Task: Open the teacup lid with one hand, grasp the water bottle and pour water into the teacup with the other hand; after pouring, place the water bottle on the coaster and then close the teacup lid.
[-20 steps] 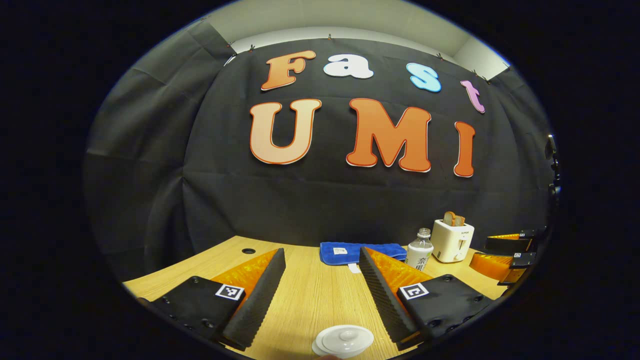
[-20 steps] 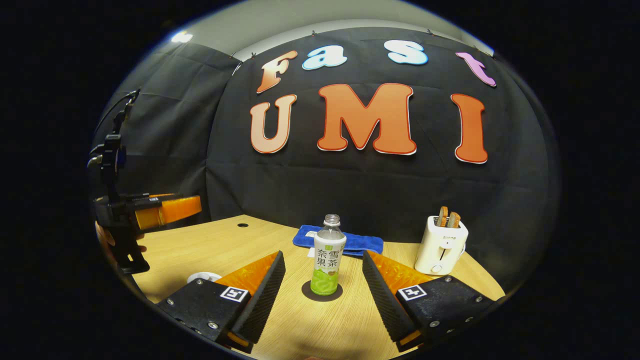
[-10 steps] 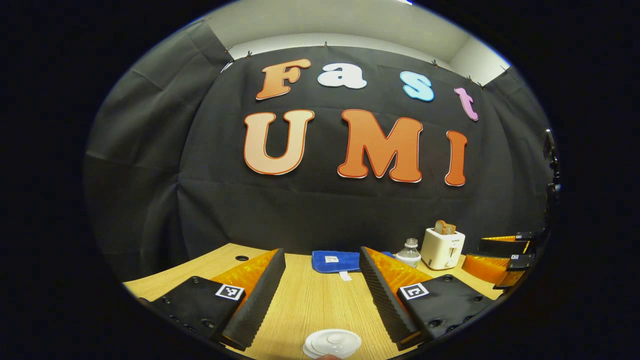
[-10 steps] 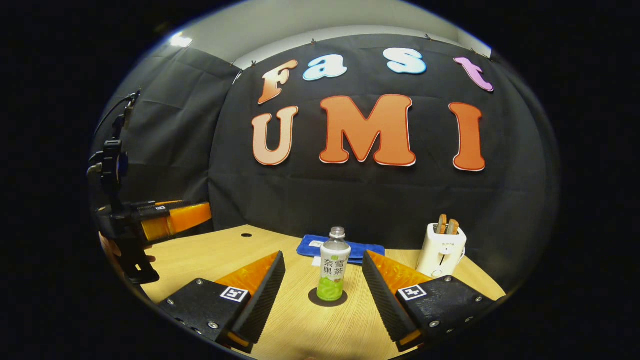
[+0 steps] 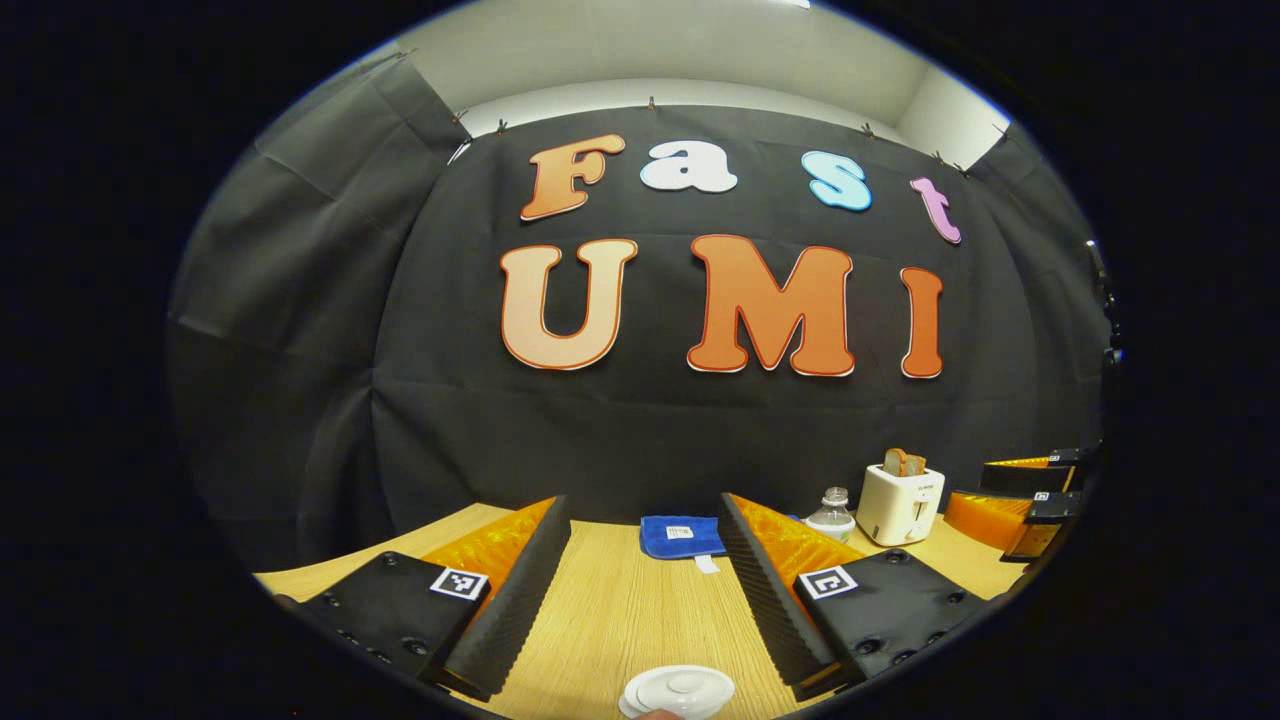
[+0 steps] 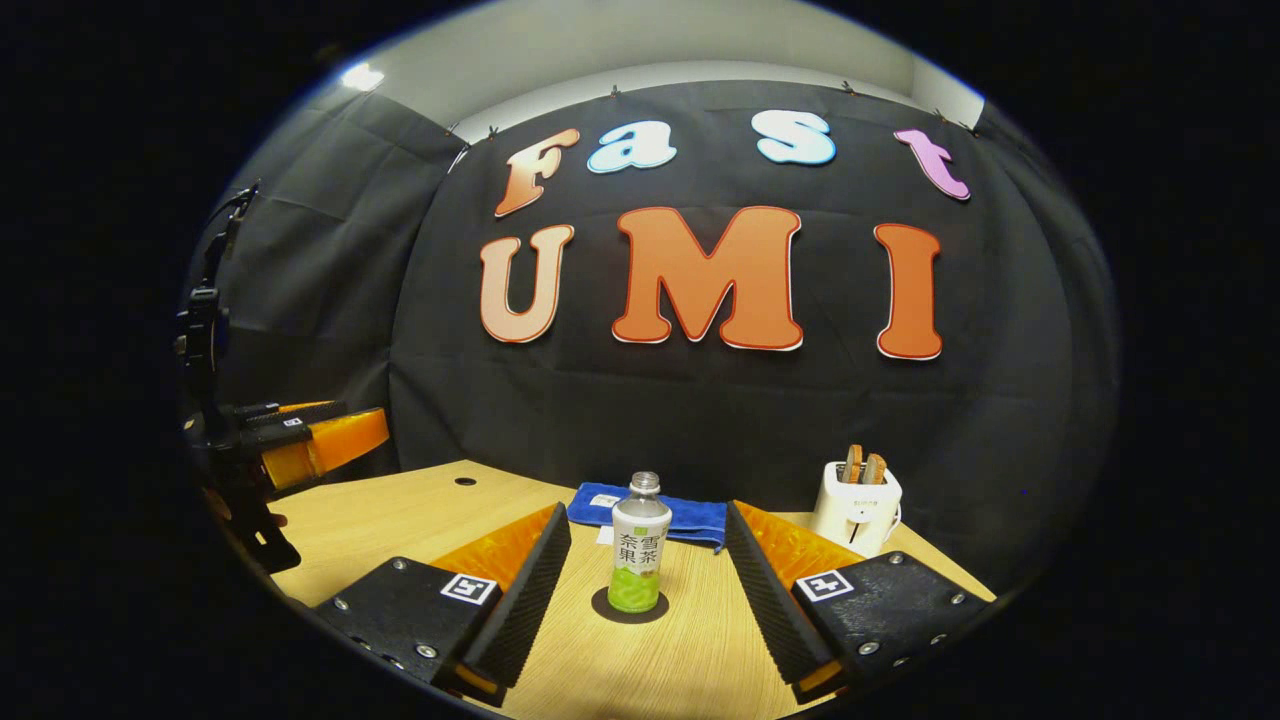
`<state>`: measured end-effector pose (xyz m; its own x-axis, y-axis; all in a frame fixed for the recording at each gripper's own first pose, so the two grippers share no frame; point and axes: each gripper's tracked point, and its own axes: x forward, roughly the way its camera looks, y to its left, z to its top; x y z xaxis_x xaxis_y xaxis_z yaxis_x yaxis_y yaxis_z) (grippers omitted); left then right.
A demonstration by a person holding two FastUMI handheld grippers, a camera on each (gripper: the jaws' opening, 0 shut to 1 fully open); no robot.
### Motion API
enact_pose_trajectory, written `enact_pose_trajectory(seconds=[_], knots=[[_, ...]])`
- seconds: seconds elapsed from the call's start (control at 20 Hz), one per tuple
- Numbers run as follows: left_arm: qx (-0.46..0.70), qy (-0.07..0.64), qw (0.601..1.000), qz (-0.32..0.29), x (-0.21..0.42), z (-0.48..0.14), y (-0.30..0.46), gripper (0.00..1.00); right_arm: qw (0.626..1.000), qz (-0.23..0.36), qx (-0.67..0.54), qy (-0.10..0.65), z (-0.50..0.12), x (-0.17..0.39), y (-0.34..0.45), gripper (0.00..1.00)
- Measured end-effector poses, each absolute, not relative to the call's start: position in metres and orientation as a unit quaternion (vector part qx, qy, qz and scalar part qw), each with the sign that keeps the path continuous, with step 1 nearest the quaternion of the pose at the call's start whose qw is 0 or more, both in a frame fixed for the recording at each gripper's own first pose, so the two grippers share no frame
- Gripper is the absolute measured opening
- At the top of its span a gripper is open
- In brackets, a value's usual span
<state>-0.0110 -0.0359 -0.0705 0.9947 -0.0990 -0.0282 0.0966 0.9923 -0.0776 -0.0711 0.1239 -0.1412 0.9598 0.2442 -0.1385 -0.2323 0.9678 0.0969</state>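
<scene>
Wooden bench [image 6: 400, 520] under both grippers, backed by black cloth wall. Blue towel [image 6: 690, 518] flat along the bench's far edge; white toaster [image 6: 855, 505] with two slices upright near the far right corner. Water bottle [image 6: 638, 545] upright on dark round coaster [image 6: 600, 606], mid-bench, uncapped, green liquid in the lower part. Right gripper [image 6: 648, 560] wide apart, fingers flanking the bottle without touching, bottle standing beyond the fingertips. Left gripper [image 5: 645, 545] likewise wide apart, clamped on nothing, above bare wood. White teacup lid [image 5: 680, 690] with round knob seated at the near edge, beneath and between the left gripper's fingers, apart from both. Left gripper [image 6: 320, 445] also seen raised over the bench's left edge.
</scene>
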Motion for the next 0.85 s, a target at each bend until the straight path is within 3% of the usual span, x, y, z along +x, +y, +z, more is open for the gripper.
enact_pose_trajectory(seconds=[0.85], knots=[[-0.022, 0.009, 0.997, -0.073, -0.01, -0.077, -0.055, 0.95, 0.996, 0.061, 0.043, 0.039, -0.123, -0.069, 0.094, 0.93]])
